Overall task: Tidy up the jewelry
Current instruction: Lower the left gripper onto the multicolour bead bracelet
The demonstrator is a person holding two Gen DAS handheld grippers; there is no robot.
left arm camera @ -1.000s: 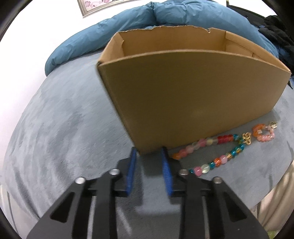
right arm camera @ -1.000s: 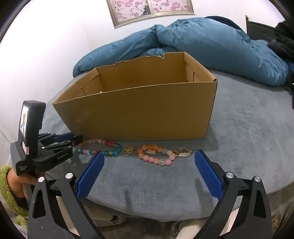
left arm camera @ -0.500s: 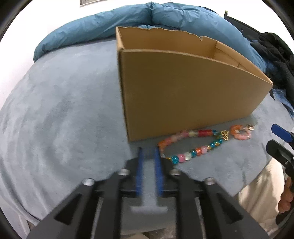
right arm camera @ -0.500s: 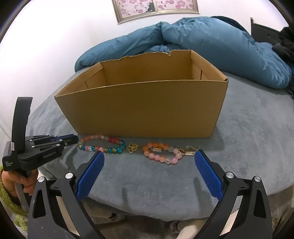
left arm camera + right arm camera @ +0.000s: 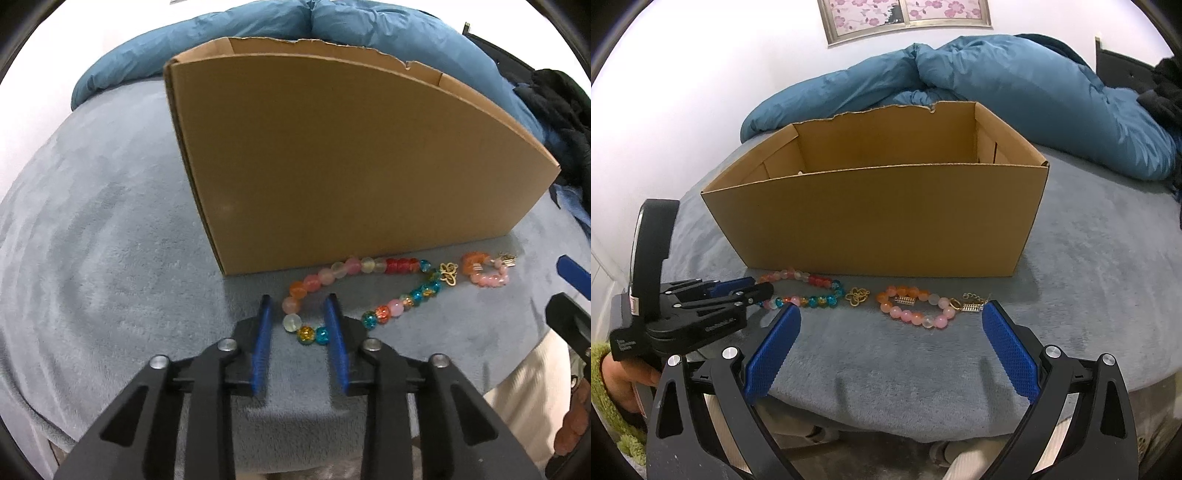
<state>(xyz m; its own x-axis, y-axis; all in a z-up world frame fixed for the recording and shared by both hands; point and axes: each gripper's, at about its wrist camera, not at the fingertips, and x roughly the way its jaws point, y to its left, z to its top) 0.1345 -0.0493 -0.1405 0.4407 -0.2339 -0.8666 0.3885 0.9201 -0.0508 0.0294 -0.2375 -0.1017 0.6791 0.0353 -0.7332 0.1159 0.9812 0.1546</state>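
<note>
Left gripper [image 5: 298, 306] closing around multicolour bracelet [image 5: 369, 291], contact unclear; right gripper [image 5: 892, 314] released; box [image 5: 879, 221] floor hidden.

Lighting: bright, even, indoor; soft shadows under cardboard box [image 5: 879, 221]. Wall overexposed white. Strong fisheye curvature, dark vignette corners; focus sharp throughout

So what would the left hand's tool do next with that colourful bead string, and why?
Probably finish pinching. The left gripper has the near end of the multicoloured bracelet between its fingers, which are closing but don't yet visibly press the beads. Once gripped, it could lift the bracelet toward the open cardboard box just behind it.
</note>
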